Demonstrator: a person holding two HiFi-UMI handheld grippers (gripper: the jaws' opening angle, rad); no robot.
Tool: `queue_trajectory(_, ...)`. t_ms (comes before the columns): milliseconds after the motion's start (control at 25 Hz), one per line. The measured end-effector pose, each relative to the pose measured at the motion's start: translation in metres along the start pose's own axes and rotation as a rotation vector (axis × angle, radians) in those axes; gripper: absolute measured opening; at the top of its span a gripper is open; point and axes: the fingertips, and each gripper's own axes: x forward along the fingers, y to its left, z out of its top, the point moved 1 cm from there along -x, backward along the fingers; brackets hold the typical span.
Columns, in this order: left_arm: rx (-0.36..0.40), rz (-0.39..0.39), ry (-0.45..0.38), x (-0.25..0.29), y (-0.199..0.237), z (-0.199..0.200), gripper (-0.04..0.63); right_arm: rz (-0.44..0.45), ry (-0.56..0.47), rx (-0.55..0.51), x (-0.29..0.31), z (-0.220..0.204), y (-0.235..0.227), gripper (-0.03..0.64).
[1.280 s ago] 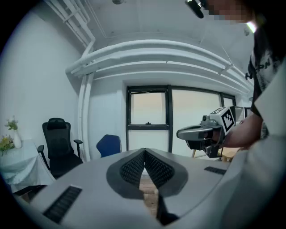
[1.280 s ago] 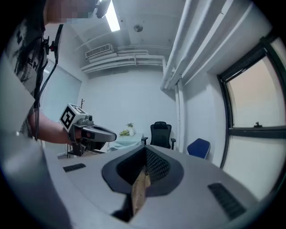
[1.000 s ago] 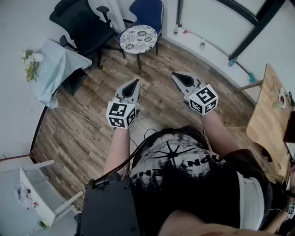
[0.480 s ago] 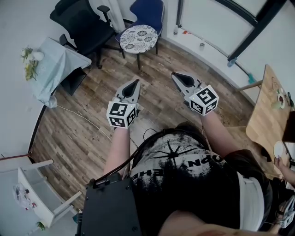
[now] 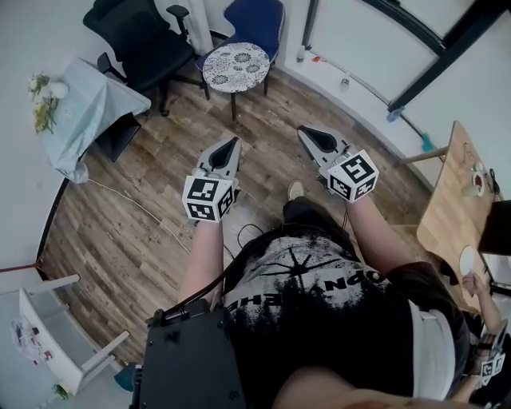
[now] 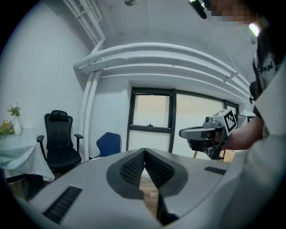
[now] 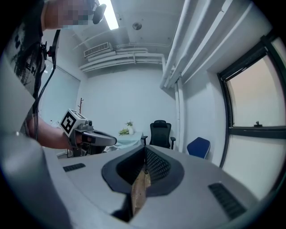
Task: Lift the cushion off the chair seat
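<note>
The round patterned cushion (image 5: pixel 235 66) lies on the seat of the blue chair (image 5: pixel 259 17), at the far side of the room by the wall. Just left of it stands a black chair (image 5: pixel 140 40). Further left is a table (image 5: pixel 88 120) under a pale cloth, with flowers (image 5: pixel 41 112) at its left end. Both grippers are held out over the wood floor (image 5: pixel 120 232), well short of the cushion and touching nothing. The left gripper (image 5: pixel 235 142) points toward the cushion, its jaws together with nothing between them. The right gripper (image 5: pixel 303 130) is near it on the right, its jaws likewise closed and empty. A cable (image 5: pixel 136 206) runs across the floor at the left. A wooden table (image 5: pixel 451 208) stands at the right edge
</note>
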Motion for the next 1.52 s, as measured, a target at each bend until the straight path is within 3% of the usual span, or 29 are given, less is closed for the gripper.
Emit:
queue_trajectory(600, -0.022, 0.051, 0.033, 0.065, 0.050, 0.009, 0.012, 0.048, 0.015, 0.039, 0.071, -0.004, -0.068, 0.018)
queue_trajectory(1520, -0.035, 0.206, 0.089, 0.216, 0.131, 0.036, 0.012, 0.235, 0.010, 0.090, 0.197, -0.003, -0.218, 0.018)
